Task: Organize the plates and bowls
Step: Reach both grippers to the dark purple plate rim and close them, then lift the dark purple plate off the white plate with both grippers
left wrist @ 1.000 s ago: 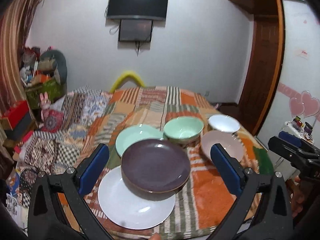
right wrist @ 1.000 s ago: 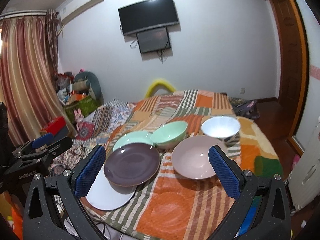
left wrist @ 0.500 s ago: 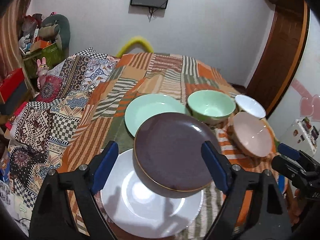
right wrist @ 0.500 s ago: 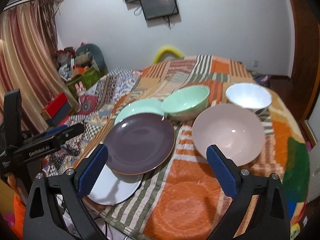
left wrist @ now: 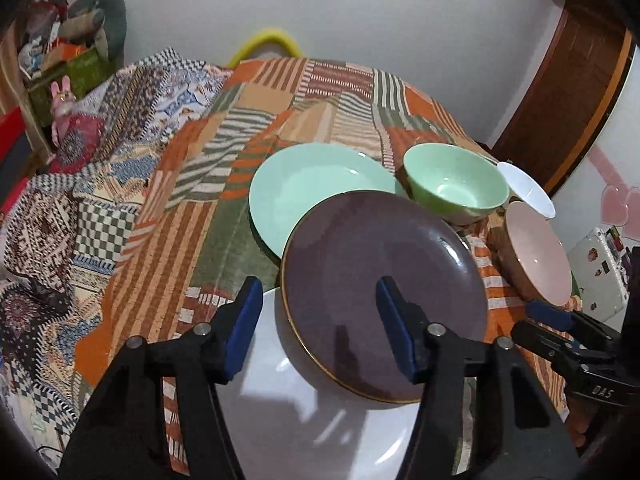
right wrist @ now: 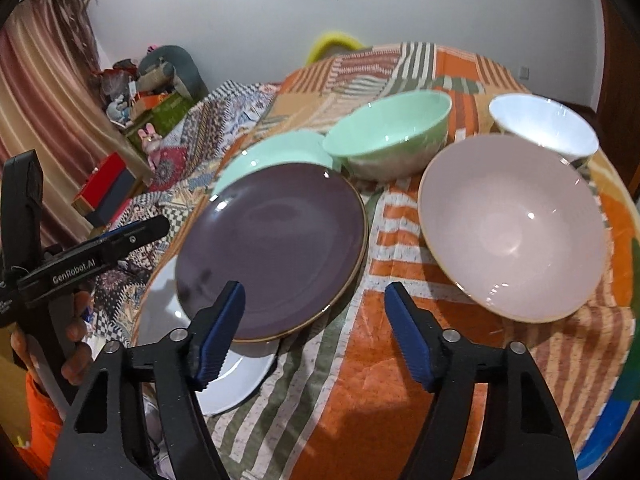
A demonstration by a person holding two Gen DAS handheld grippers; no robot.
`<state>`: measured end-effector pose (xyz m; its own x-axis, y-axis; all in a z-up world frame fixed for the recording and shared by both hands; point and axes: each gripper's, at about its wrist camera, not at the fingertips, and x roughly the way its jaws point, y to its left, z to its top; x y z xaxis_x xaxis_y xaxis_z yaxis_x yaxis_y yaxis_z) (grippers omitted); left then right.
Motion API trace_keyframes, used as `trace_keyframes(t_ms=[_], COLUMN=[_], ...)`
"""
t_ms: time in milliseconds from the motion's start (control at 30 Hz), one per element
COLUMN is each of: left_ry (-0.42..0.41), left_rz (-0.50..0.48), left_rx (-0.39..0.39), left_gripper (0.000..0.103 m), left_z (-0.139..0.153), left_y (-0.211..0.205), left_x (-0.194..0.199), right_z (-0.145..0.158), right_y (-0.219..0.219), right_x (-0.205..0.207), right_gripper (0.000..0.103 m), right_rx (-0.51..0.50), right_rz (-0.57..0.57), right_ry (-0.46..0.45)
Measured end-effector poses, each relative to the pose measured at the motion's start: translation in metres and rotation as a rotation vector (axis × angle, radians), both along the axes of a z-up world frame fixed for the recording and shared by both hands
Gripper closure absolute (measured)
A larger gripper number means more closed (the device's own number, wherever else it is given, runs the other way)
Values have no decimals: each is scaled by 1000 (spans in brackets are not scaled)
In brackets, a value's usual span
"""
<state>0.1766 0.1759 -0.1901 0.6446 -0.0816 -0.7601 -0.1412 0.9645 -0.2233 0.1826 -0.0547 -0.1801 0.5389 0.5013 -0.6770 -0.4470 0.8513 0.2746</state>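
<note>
Closer and lower than a second ago, both views now filled by the dishes; left gripper (left wrist: 316,320) and right gripper (right wrist: 314,330) both closing, half-wide, gripping nothing. Barely started: purple plate (left wrist: 380,292) at frame centre overlapping white plate (left wrist: 312,420) below, mint plate (left wrist: 312,196) behind; green bowl (right wrist: 390,136), pink bowl (right wrist: 516,228), white bowl (right wrist: 544,124) at right, all unstacked on the quilted bench (right wrist: 400,400). Sorting into stacks probably all left.

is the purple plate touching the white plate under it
Touching. In the right wrist view the purple plate overlaps the white plate and appears to rest on it, tilted, with no gap showing at the overlap; the left wrist view shows the same overlap.
</note>
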Motion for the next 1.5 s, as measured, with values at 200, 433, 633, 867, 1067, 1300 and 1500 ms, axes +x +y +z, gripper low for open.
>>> trace_keyframes(t_ms=[200,433,633,867,1067,1300,1500], left_ry=[14,31,57,84,94,114,135], left_rz=[3,-7,-9,-21,-26,-22,-23], left_rx=[33,30,13,2,11,11,26], left_gripper=[52,61,66,75,78,78,78], left_z=[-12,-21,-33,-42,-46,-44,-42], left_y=[5,8,14,14,11,10,2], left_x=[13,28,41,51,52,47,37], right_z=[-11,-19,-22,-24,-25,-23,-22], right_y=[5,10,12,17,19,18,15], right_x=[11,24,33,40,44,43,41], right_gripper=[48,63,63,65,65,69,71], right_rx=[-9,-16,-18,-21,-21,-20,-26], right_rz=[-8,-19,-36,-43,-40,-39,-38], right_ry=[43,61,70,75,74,82,80])
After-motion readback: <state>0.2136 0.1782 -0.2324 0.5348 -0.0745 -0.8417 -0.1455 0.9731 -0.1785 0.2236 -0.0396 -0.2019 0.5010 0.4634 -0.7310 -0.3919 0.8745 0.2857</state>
